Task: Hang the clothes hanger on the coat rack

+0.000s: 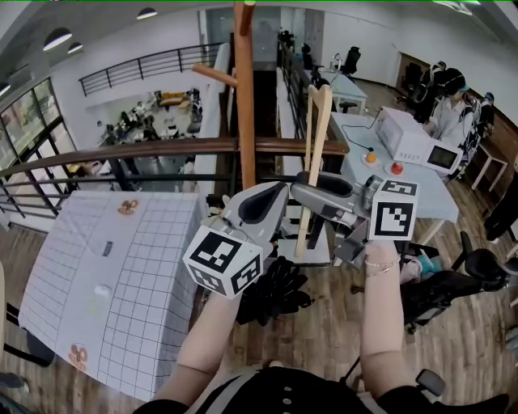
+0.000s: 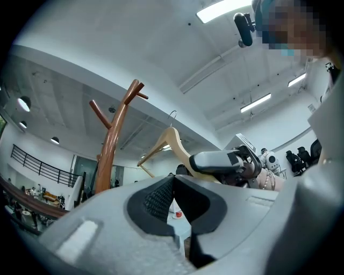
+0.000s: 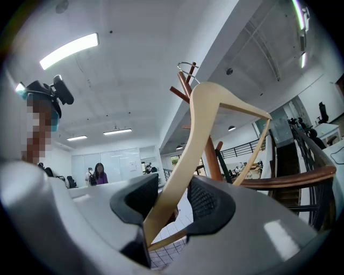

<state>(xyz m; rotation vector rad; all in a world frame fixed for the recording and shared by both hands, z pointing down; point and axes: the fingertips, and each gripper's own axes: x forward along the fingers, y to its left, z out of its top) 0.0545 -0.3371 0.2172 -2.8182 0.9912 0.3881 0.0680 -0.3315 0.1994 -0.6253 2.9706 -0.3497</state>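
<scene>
The right tool (image 3: 172, 188) is clamped on one arm of the pale, smooth wooden clothes hanger (image 3: 207, 107), which stands upright above its jaws, with the tall brown wooden branching coat rack (image 3: 211, 156) just beyond. The left tool (image 2: 172, 180), beside it, has its jaws together on nothing. The hanger looks light, stiff and slick; gripped low on one arm it may pivot, so hold nearer the neck

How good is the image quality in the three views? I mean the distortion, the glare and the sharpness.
Head view: strong fisheye bending, so the railing bows, but the coat rack is sharp.
Left gripper view: the corners are black, and the ceiling light is blown out to white.
Right gripper view: the hanger is sharp, and the light strip glares.
</scene>
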